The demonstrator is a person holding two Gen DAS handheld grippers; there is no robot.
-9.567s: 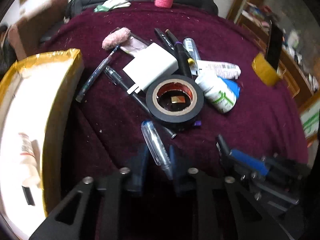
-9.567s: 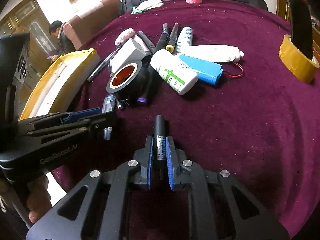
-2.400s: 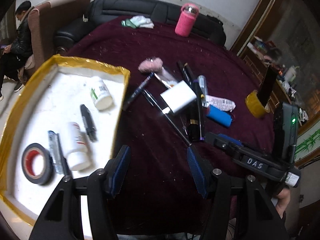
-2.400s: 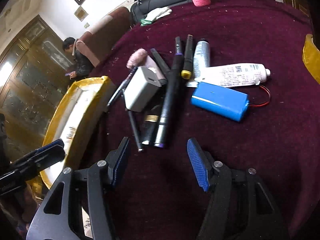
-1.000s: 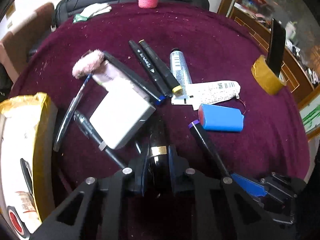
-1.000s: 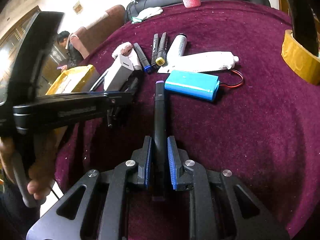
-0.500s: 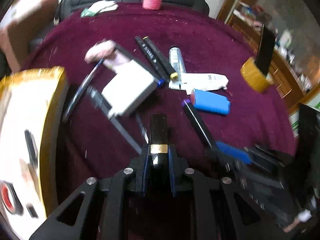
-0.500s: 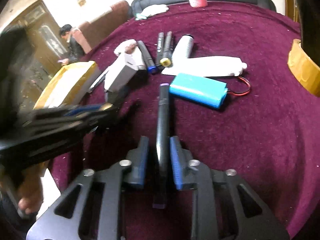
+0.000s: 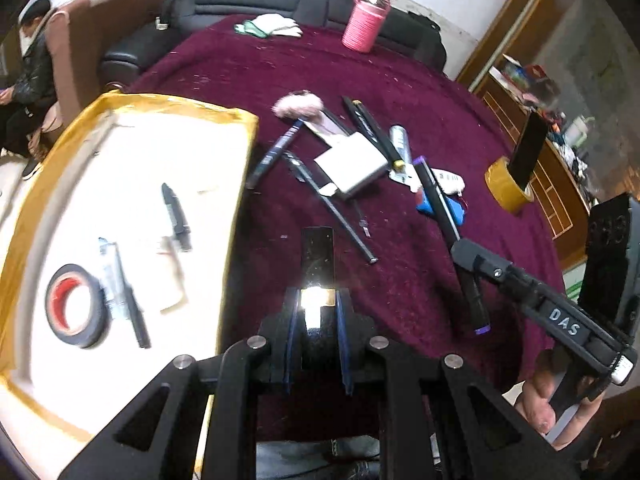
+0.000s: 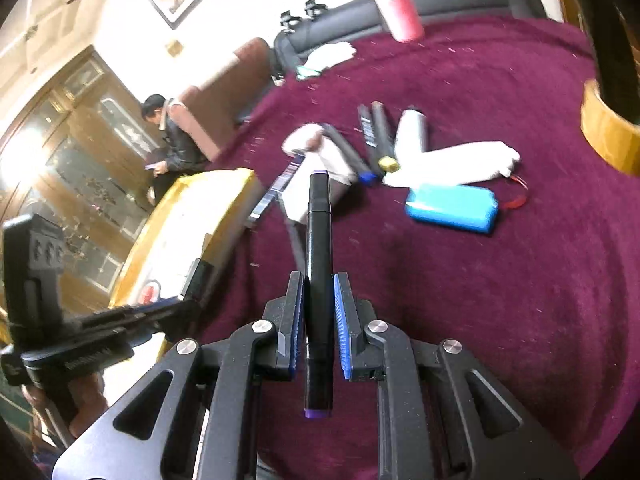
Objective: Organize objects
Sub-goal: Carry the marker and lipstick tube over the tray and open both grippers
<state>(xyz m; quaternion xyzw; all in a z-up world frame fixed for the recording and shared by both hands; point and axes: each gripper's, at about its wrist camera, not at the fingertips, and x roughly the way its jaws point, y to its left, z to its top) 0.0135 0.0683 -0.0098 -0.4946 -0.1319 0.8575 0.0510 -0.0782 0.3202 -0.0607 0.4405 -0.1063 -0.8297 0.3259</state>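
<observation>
Two grippers, both loaded. Left gripper point(image 9: 316, 322), bottom centre of the left wrist view, is pinched on a black tube w/ gold band point(image 9: 317, 258); the tube pokes up-frame past the pads, glare on the band. Right gripper point(image 10: 318, 316), bottom centre of the right wrist view, is pinched on a black marker point(image 10: 319, 264) w/ purple end caps; marker runs straight up-frame, its rear end sticking out below the pads. Same marker shows at right of the left wrist view point(image 9: 452, 224), held above the maroon cloth point(image 9: 400, 80).

Tray w/ yellow taped rim point(image 9: 244, 168) fills the left of the left wrist view. Inside it: black tape roll point(image 9: 76, 306) at lower left, clear pen point(image 9: 114, 276) just right of it, small black pen point(image 9: 175, 216) nearer tray centre, plus a pale blurred item beside it, can't tell what.

Pile on the cloth, upper centre of the left wrist view: white adapter point(image 9: 350, 166), pink puff point(image 9: 298, 105) above it, blue pen point(image 9: 276, 152) to its left, long thin black pen point(image 9: 330, 208) slanting down-right, two dark markers point(image 9: 372, 128) and a silver tube point(image 9: 400, 142) to its right. White squeeze tube point(image 10: 460, 162) and blue battery pack point(image 10: 452, 208) w/ red wire sit centre-right in the right wrist view, touching or nearly so. Yellow tape roll point(image 9: 506, 188) at right edge, dark slab standing in it. Pink bottle point(image 9: 366, 20) at top.
</observation>
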